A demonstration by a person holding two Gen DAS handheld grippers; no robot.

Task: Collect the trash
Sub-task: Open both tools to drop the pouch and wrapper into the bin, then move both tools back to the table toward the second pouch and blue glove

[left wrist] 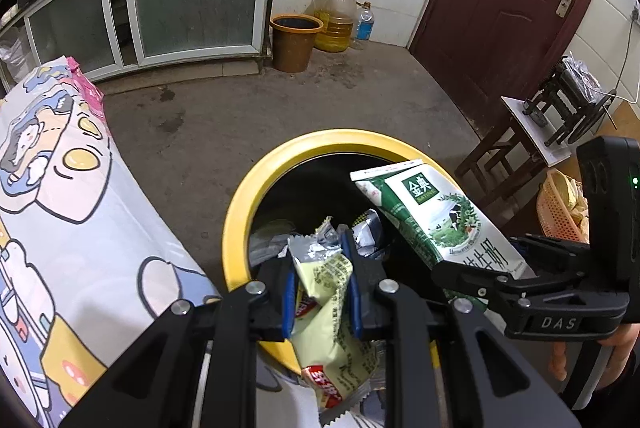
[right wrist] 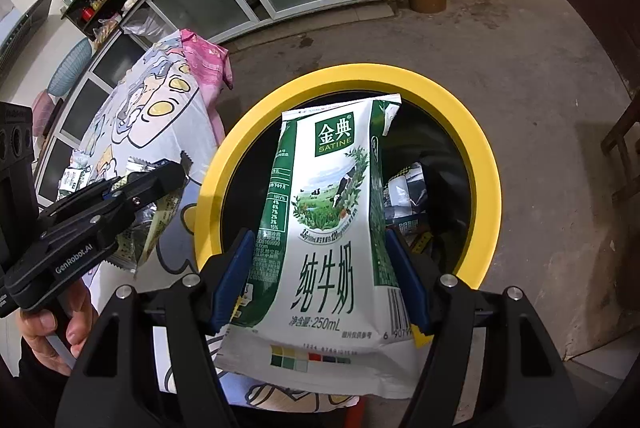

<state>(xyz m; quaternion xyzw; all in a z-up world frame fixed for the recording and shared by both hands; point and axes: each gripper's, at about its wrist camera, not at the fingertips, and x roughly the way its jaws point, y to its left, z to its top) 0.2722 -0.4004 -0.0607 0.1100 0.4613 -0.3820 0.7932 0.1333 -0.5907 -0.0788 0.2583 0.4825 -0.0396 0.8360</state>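
Your left gripper is clamped on a pale yellow-green snack wrapper, its blue pads pinching the crumpled foil from both sides; the wrapper's silver serrated top sticks up past the fingertips, and its red-labelled lower end hangs back toward the camera. You hold it over the near rim of the yellow-rimmed trash bin — the bin stands on the concrete floor, just beside the tabletop with the cartoon-print cloth.

Your right gripper is closed on a green-and-white Satine milk pouch, marked 250 mL; the blue pads press its two side edges, and the pouch stands tilted, top edge forward, above the bin's dark opening. In the left wrist view the same pouch leans over the bin's right side, top corner pointing up and away; the right gripper grips its lower end.

Inside the bin lie crumpled silver and dark wrappers; more small packets rest on the cloth behind the left gripper.

Against the far wall stand a brown bucket, a large oil jug and a small water bottle — all well apart from the bin.
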